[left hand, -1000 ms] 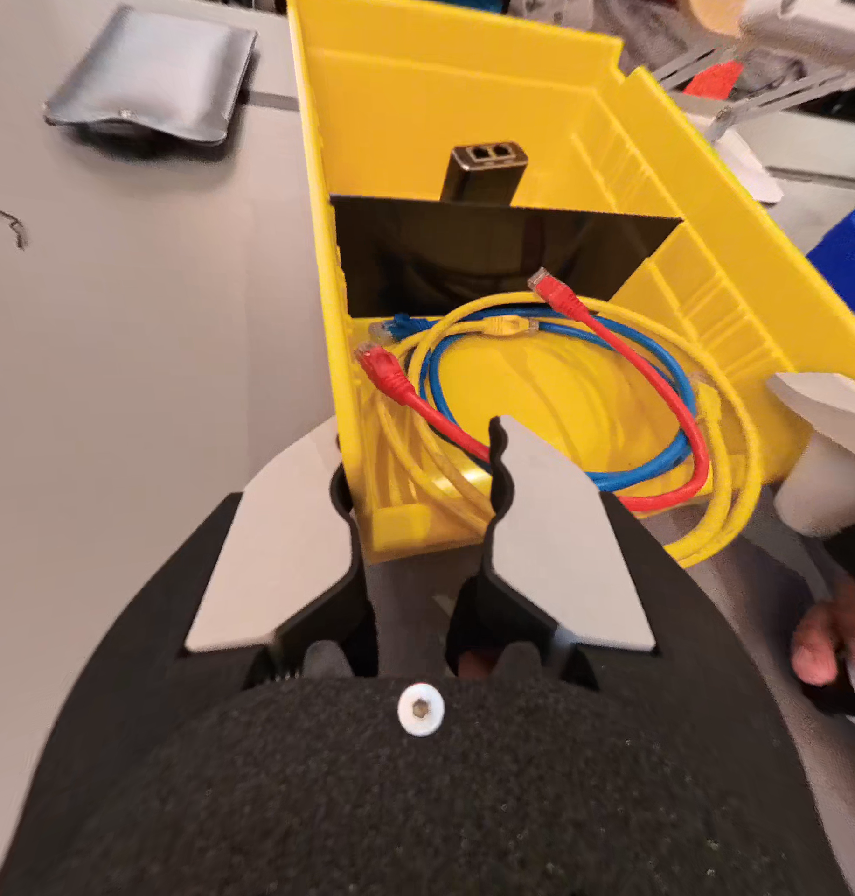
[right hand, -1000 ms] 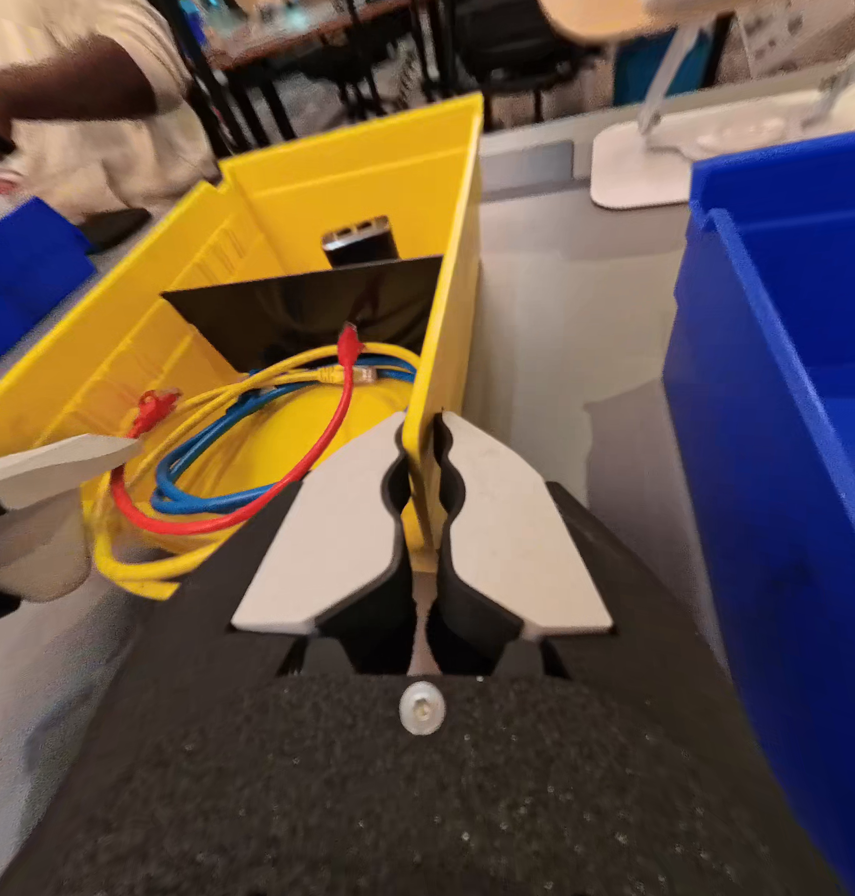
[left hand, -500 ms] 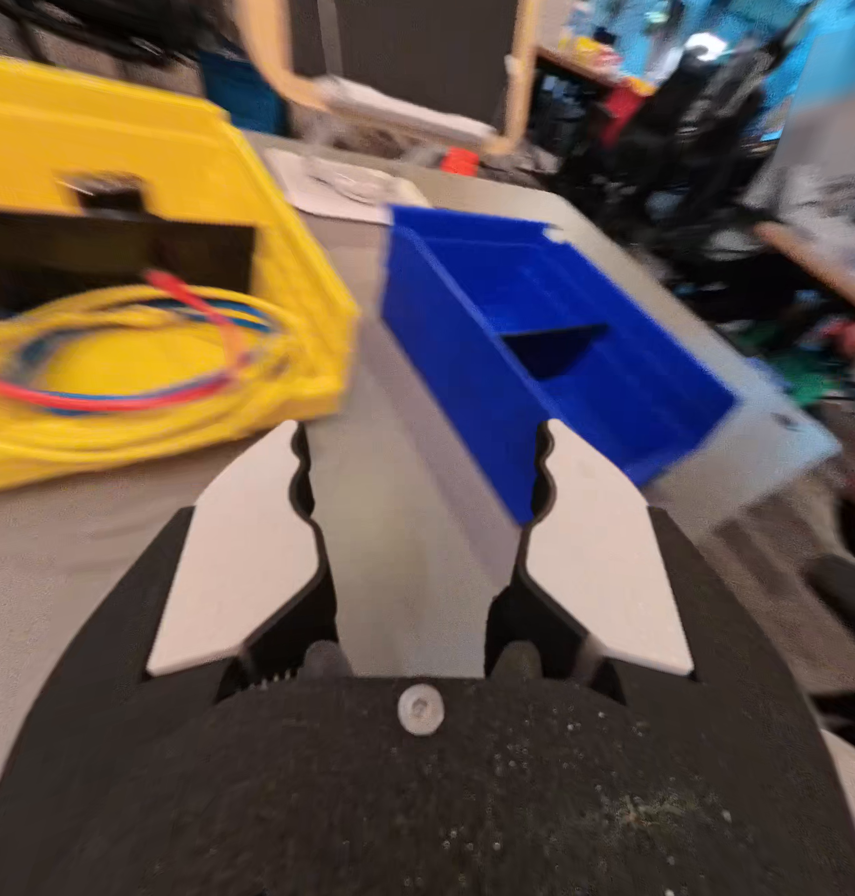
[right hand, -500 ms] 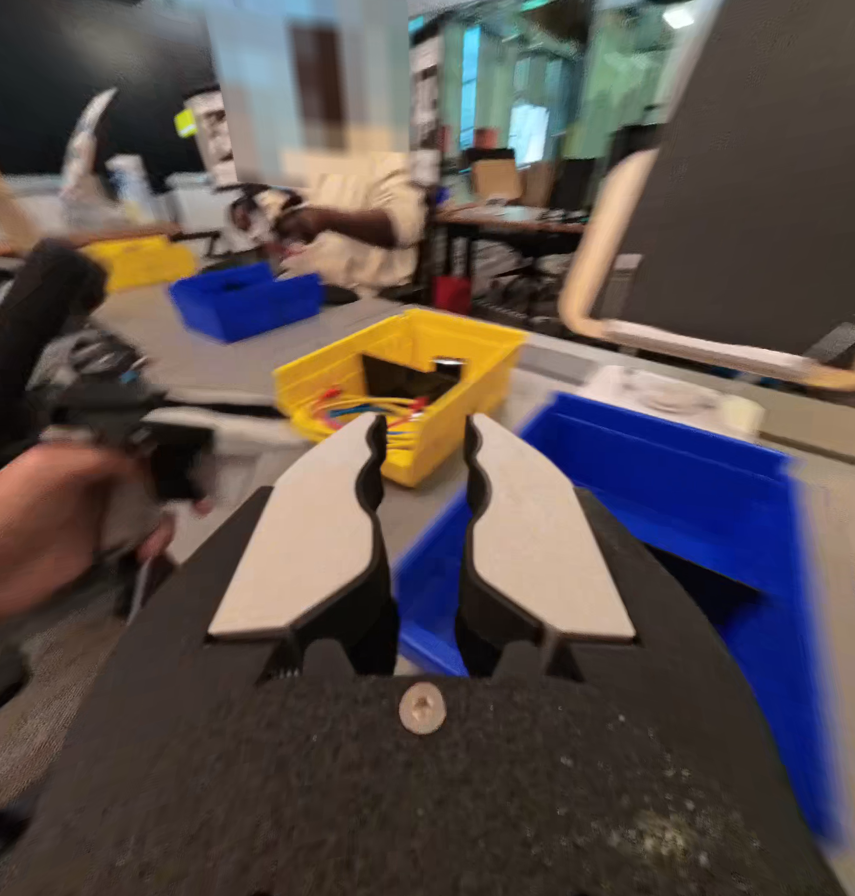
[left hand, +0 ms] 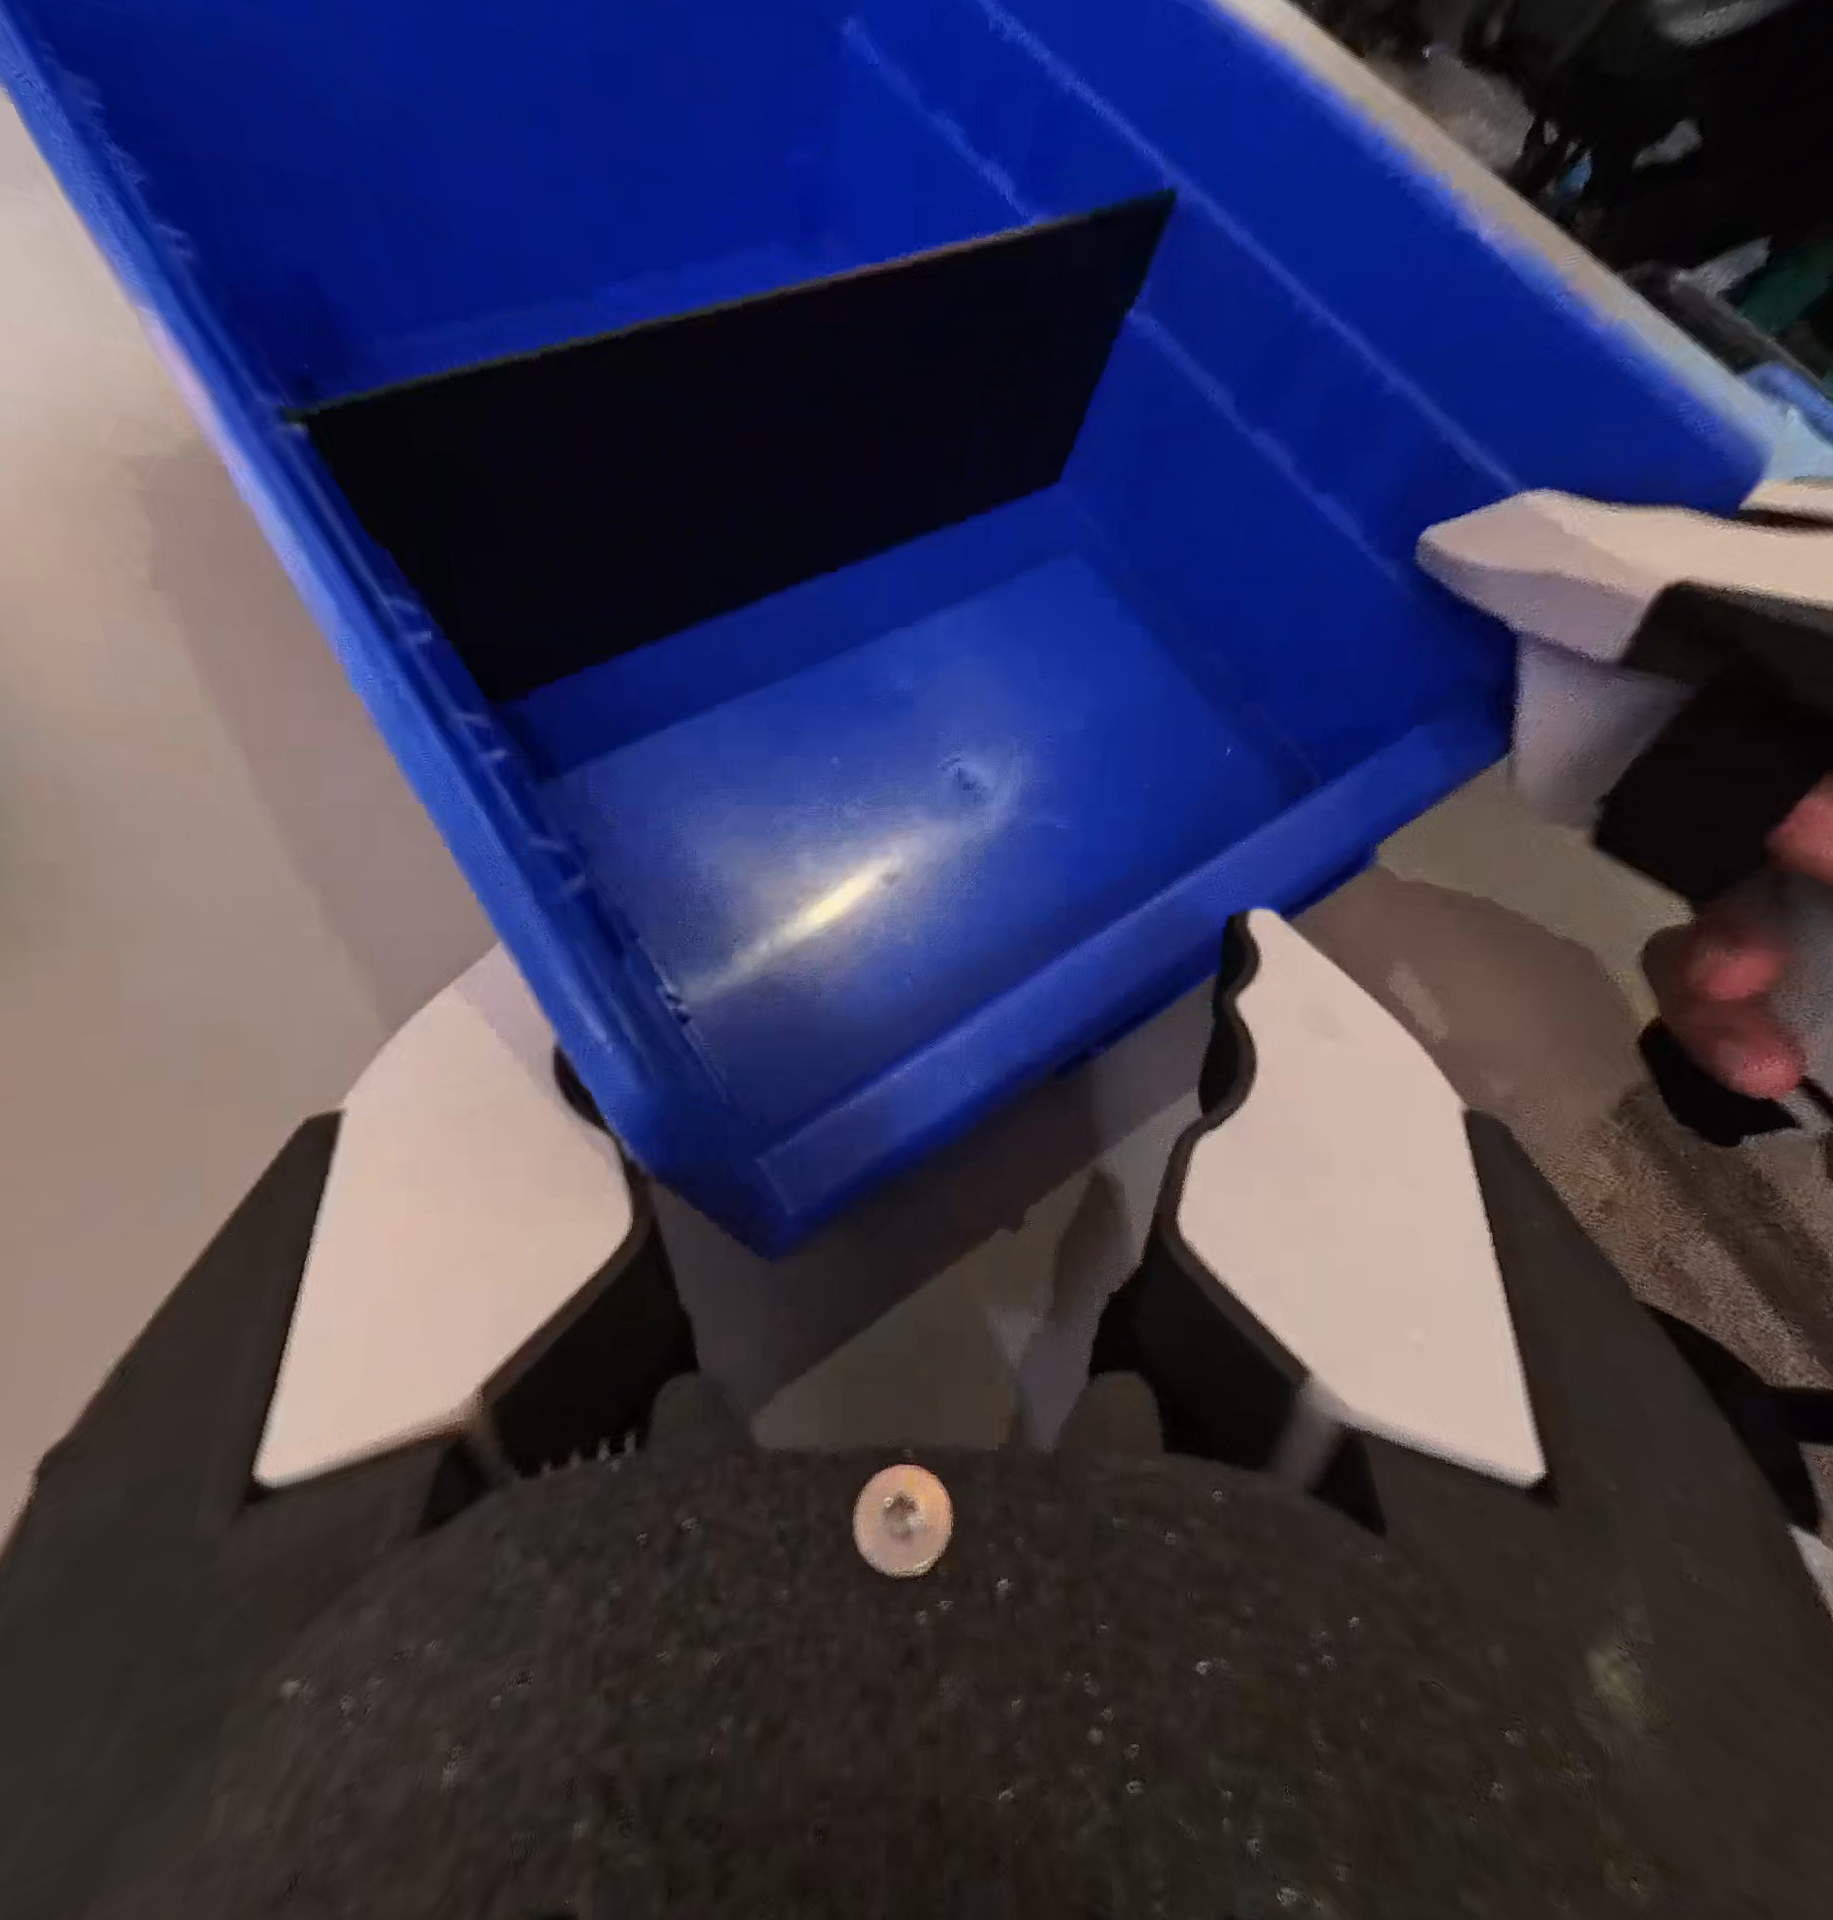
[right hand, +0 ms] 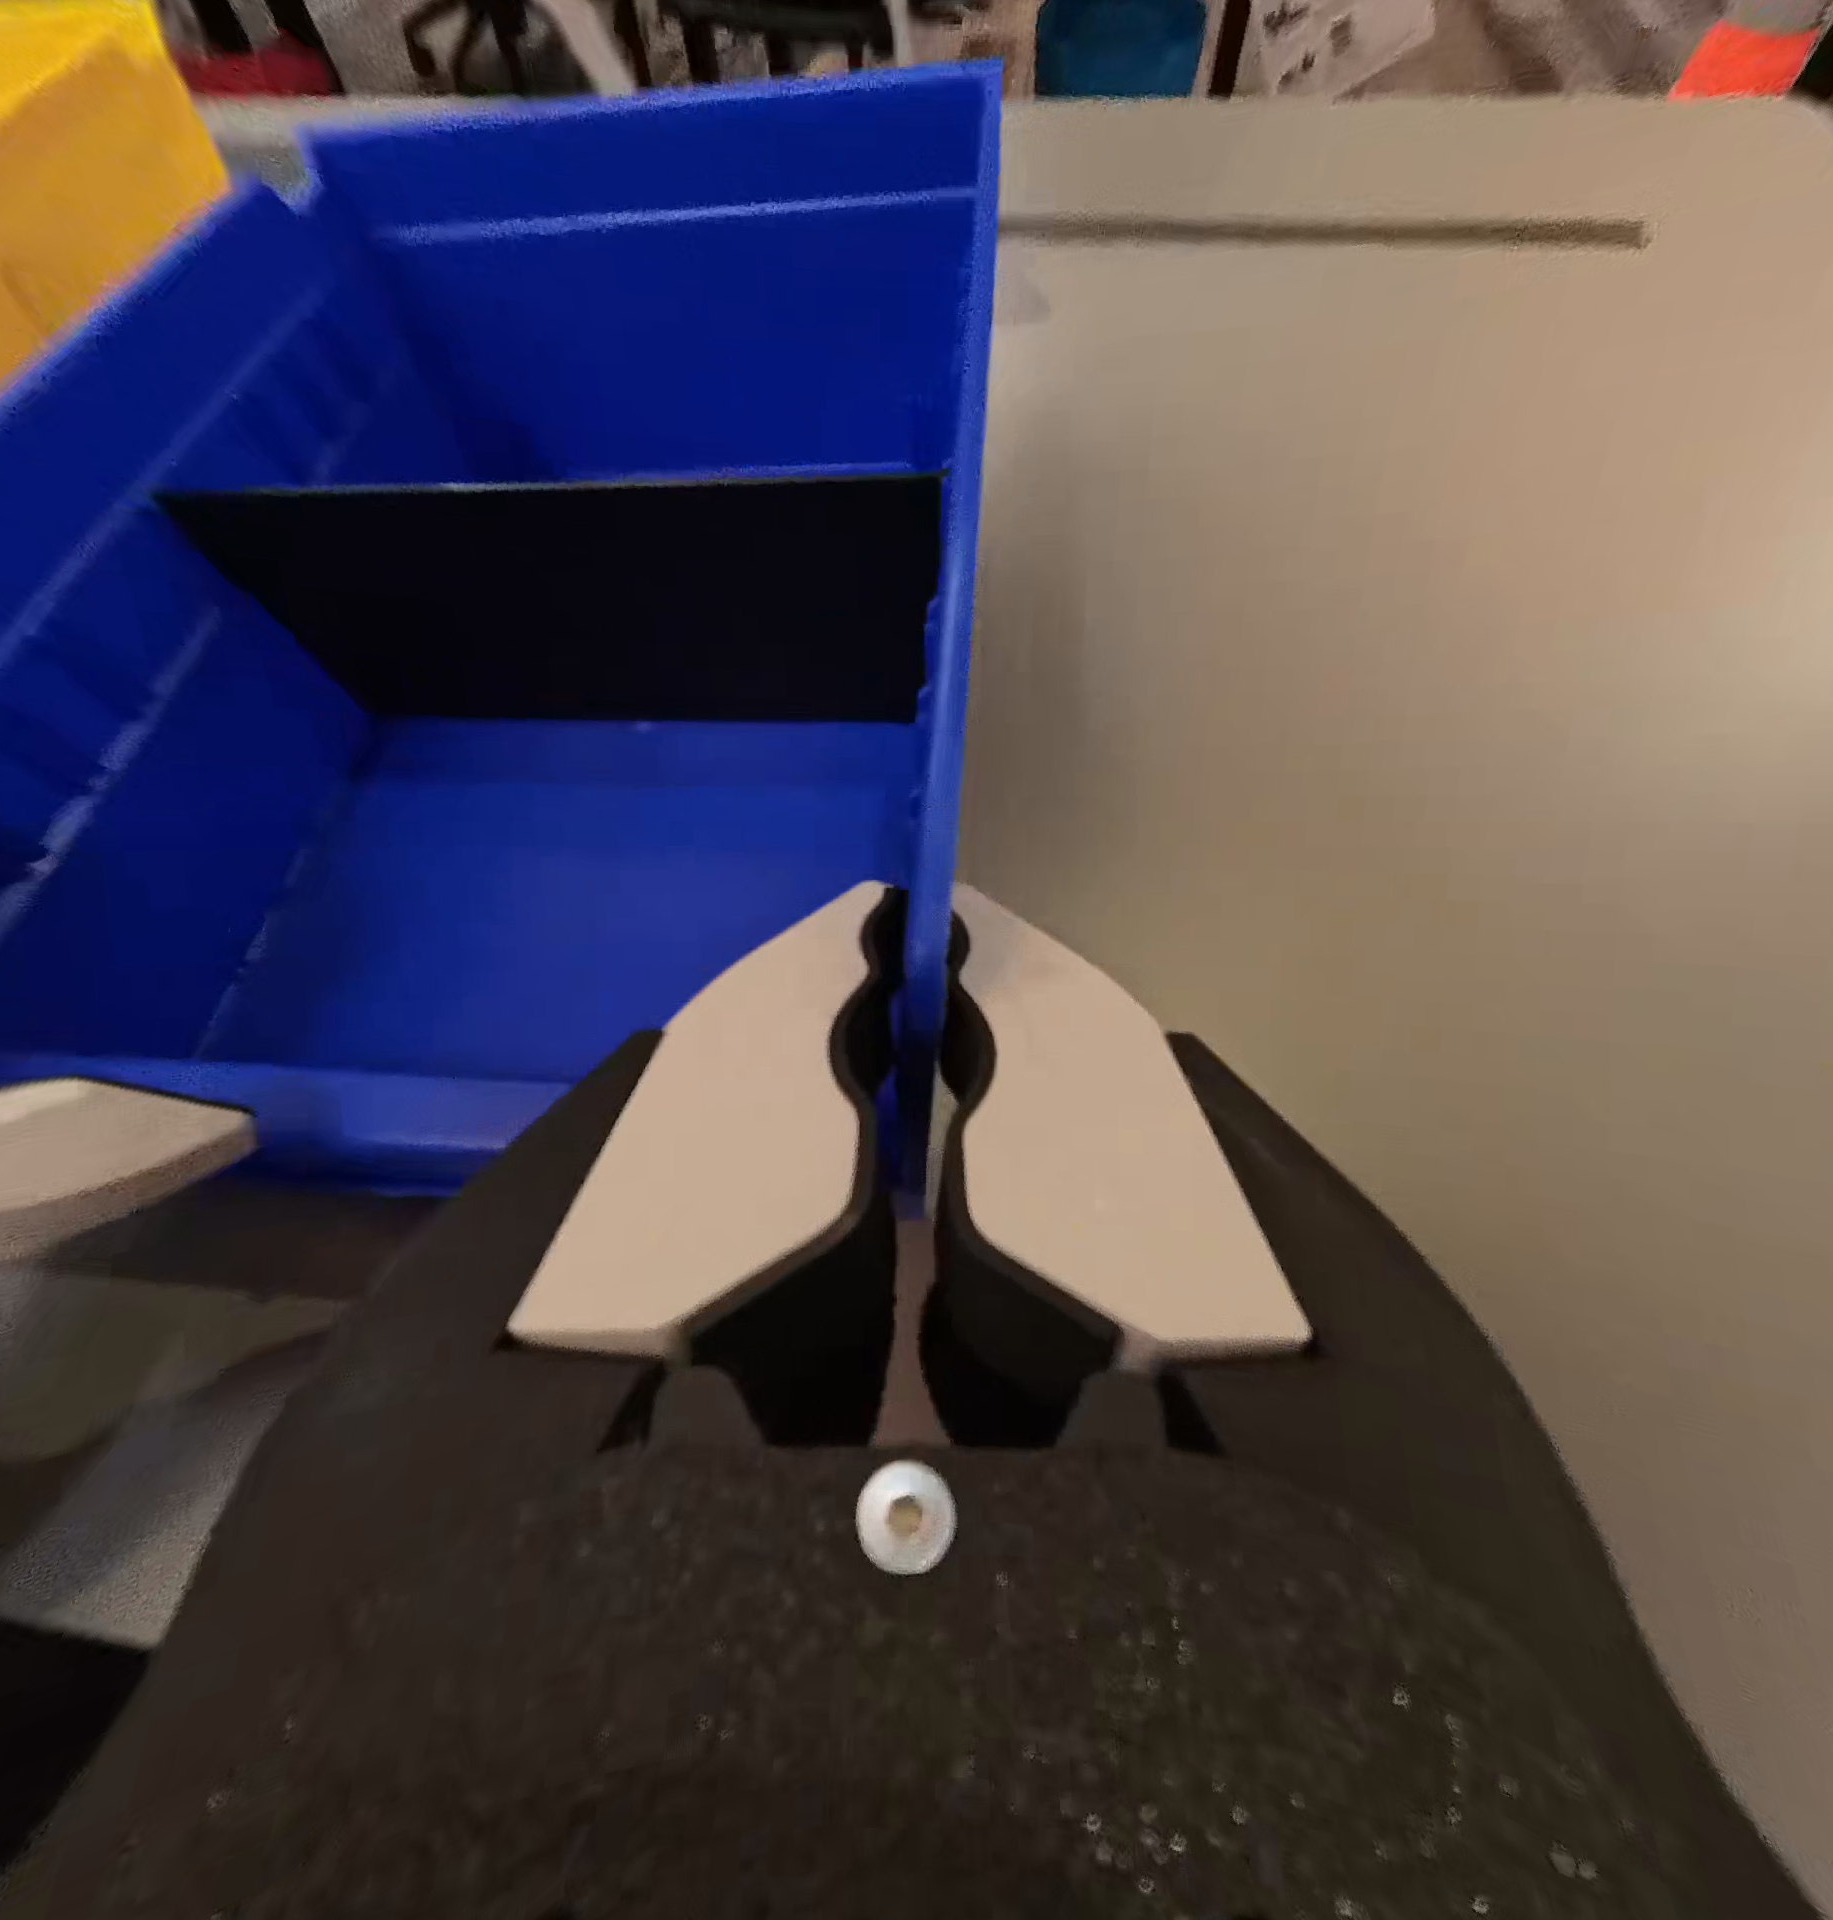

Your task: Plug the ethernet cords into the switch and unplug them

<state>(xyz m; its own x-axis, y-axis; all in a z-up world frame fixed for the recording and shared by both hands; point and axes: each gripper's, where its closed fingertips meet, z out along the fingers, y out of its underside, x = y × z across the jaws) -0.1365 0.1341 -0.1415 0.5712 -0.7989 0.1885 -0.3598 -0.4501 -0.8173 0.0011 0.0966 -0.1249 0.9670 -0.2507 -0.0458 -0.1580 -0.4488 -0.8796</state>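
The yellow bin (right hand: 50, 177) (top left corner) is cut off, blurred.

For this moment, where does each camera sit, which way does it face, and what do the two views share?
Left wrist view: rides the left claw, looking down into the blue bin over its near left corner; a hand on the right claw shows at right.
Right wrist view: rides the right claw, looking along the bin's right wall, which it pinches; yellow bin far left.
Shared: the blue bin and its black divider.
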